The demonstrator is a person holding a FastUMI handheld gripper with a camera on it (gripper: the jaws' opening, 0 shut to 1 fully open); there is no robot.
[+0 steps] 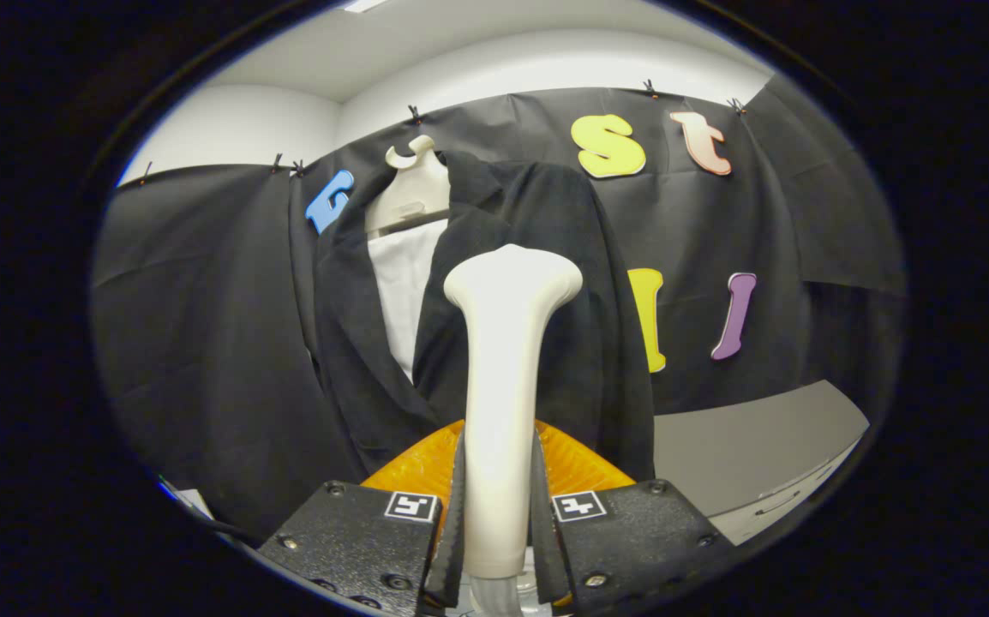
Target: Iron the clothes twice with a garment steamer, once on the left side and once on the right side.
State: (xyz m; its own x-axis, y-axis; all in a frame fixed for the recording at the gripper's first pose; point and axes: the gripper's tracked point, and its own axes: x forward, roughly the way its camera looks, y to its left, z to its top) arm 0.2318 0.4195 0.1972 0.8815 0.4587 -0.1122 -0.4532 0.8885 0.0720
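Gripper view is showing the gripper (499, 514) clamping the white steamer (507, 377) by its handle, with both fingers pressing on it, 1 on each side. The steamer is standing upright between the fingers, and its wide head is rising in front of the black jacket (537, 283). The jacket is hanging on a white dress form (413, 184) against the booth's dark cloth wall, open at the front over a white shirt panel (400, 283). Whether the head is touching the fabric or sitting just short of it cannot be told. The head is lining up with the jacket panel just beside the front opening. Something orange (576, 463) is sitting low, just beyond the fingers. Nothing on the fabric is marking a finished pass, so I am judging that pickup is done and that the 2 strokes, 1 per side, may both be left.
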